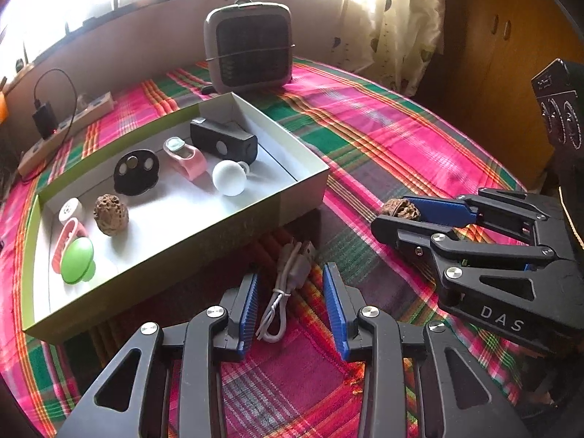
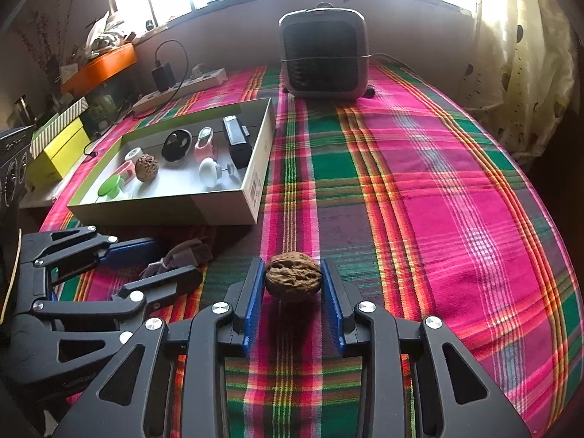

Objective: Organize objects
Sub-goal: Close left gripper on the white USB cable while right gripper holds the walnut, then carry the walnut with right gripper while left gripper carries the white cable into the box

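Walnut: a wrinkled brown walnut sat between the blue pads of the right gripper, off the plaid tablecloth, to the right of the open box.
Right gripper state: the jaws were clamped on the walnut, a pad against each side.
Bundled cable: a grey cable, tied into a coil with its plug end toward the box, lay on the cloth just in front of the box wall.
Left gripper state: the left gripper had its jaws apart, one on either side of the cable, with cloth visible between each pad and the coil; nothing was gripped.
Box contents: a green knob, a second pitted nut, a black disc, a pink clip, a white knob and a black block already lay inside.
Step in hand: two pickups seemed under way together, the walnut secured, the cable only straddled.
Next move, right: it likely called for a carry over the near wall to a bare patch of the box floor.
Next move, left: the pads probably needed to shut squarely on the coil before any lift.
Risk: a loose end of the soft cable could sag and snag the box rim.
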`<action>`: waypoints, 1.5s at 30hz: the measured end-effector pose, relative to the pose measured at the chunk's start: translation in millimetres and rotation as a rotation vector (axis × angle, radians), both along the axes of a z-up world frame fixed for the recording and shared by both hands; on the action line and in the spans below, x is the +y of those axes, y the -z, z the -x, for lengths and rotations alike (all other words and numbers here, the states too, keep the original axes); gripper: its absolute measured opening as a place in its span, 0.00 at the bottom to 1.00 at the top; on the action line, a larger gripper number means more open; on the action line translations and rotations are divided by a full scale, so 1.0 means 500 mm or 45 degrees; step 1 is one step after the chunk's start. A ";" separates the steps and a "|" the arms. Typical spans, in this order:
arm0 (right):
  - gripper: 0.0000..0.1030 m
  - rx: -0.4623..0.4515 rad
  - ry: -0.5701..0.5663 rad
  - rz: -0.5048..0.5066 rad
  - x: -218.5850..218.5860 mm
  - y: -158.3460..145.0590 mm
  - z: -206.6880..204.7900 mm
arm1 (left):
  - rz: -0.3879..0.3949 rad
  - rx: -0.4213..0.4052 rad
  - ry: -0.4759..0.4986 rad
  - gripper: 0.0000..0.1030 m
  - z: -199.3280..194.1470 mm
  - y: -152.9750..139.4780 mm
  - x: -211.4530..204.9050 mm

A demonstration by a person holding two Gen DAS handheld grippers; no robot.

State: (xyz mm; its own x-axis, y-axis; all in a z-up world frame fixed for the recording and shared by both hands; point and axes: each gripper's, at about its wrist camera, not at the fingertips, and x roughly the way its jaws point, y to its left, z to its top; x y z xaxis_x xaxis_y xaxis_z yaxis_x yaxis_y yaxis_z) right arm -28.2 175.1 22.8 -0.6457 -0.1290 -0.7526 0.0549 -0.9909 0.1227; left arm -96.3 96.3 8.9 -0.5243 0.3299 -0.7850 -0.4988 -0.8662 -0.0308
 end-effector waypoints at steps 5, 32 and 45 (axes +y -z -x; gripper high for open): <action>0.32 -0.001 -0.009 0.003 -0.001 0.000 0.001 | 0.020 0.012 -0.018 0.19 0.000 -0.001 -0.001; 0.32 0.007 -0.023 0.001 -0.009 -0.001 -0.003 | 0.014 0.032 -0.044 0.14 -0.011 -0.004 -0.010; 0.32 0.031 -0.034 -0.007 -0.017 -0.014 -0.011 | -0.009 0.070 -0.063 0.14 -0.031 -0.025 -0.024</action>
State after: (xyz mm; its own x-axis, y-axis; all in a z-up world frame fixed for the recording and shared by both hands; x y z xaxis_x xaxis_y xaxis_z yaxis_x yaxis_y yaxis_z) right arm -22.9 166.5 30.0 -0.6601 -0.1424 -0.7376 0.0842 -0.9897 0.1157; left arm -80.6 84.4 21.4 -0.5823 0.3081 -0.7523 -0.4564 -0.8897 -0.0112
